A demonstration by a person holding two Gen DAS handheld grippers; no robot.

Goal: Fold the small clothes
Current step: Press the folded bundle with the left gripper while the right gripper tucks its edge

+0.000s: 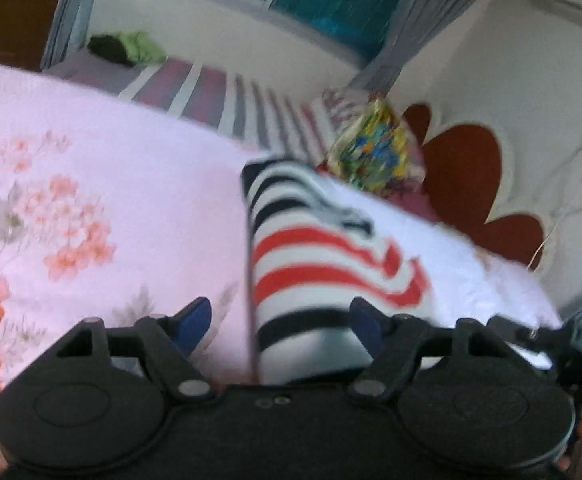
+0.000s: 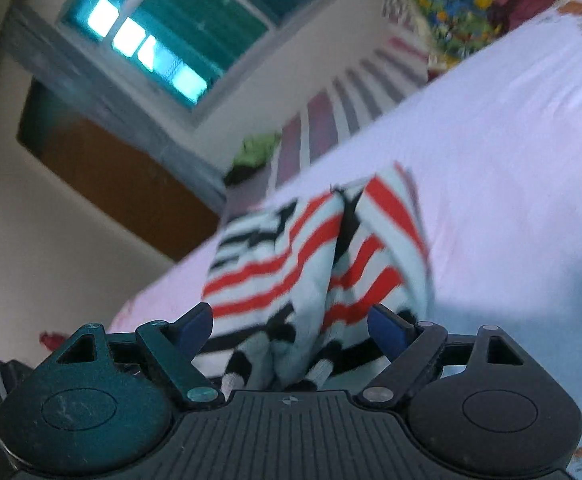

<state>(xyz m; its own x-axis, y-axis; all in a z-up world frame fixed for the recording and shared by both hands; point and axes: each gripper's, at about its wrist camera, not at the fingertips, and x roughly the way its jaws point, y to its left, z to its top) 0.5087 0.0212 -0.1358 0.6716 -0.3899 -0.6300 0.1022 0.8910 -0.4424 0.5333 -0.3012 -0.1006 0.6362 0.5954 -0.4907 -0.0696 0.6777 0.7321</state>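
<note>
A small garment (image 1: 323, 256), white with red and navy stripes, lies on the pink floral bed sheet (image 1: 91, 184). In the left wrist view it is folded into a long strip that runs away from me. My left gripper (image 1: 281, 320) is open, and the near end of the strip lies between its blue pads (image 1: 195, 320), closer to the right one. In the right wrist view the same garment (image 2: 311, 256) is bunched into two humps on the sheet (image 2: 511, 168). My right gripper (image 2: 291, 326) is open wide, with the near folds between its pads (image 2: 387, 328), which do not press on it.
A colourful patterned bundle (image 1: 375, 152) sits at the head of the bed beside a red flower-shaped headboard (image 1: 471, 176). Beyond the floral sheet is a striped mattress (image 1: 211, 92) with a green cloth (image 1: 139, 46) on it. Behind them are a wall and a window (image 2: 163, 28).
</note>
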